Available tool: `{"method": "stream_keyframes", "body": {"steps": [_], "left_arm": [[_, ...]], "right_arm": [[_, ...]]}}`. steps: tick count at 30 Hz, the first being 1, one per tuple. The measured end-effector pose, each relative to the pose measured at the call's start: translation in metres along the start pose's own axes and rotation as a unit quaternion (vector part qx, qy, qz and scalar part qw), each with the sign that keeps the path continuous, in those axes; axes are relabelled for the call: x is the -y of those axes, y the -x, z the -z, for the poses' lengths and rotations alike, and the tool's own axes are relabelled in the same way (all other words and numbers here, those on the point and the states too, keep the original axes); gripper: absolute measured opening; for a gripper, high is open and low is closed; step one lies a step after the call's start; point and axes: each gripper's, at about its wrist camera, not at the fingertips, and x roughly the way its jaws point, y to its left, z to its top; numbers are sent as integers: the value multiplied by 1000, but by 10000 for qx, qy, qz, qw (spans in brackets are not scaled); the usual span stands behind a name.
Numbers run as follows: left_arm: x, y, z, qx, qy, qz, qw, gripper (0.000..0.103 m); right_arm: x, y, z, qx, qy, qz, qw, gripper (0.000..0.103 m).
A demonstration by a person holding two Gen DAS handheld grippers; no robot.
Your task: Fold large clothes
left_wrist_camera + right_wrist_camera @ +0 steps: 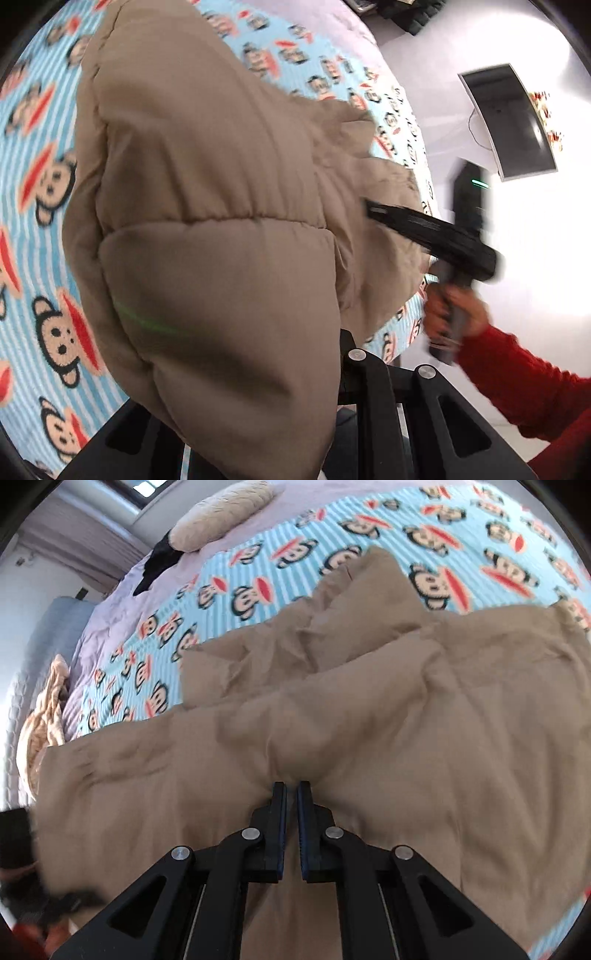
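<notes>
A large tan padded jacket (207,229) lies on a bed with a blue striped monkey-print sheet (33,206). In the left wrist view a puffy part of the jacket drapes over my left gripper (332,373) and hides its fingertips; the jaws seem closed on the fabric. My right gripper (373,210) reaches in from the right, held by a hand in a red sleeve. In the right wrist view the right gripper (291,788) is shut on a pinched fold of the jacket (369,720), which spreads across the monkey-print sheet (258,561).
A cream pillow (221,513) and a black item (159,561) lie at the head of the bed. A crumpled beige blanket (40,731) sits at the left edge. A dark monitor (513,122) stands on the white floor area beyond the bed.
</notes>
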Motion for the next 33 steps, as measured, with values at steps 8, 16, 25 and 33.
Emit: {"method": "stream_keyframes", "body": {"steps": [8, 16, 25, 33], "left_arm": [[137, -38, -33, -9, -365, -372, 9986, 22], [218, -101, -66, -492, -851, -765, 9922, 22], [228, -165, -88, -1064, -1056, 470, 9876, 74], [227, -216, -121, -1341, -733, 747, 9854, 74]], "right_arm": [[40, -44, -18, -560, -530, -798, 9938, 0], [83, -33, -33, -991, -1333, -1674, 9718, 0], [172, 98, 17, -184, -1620, -1019, 9813, 42], [158, 160, 103, 340, -1464, -1101, 9825, 82]]}}
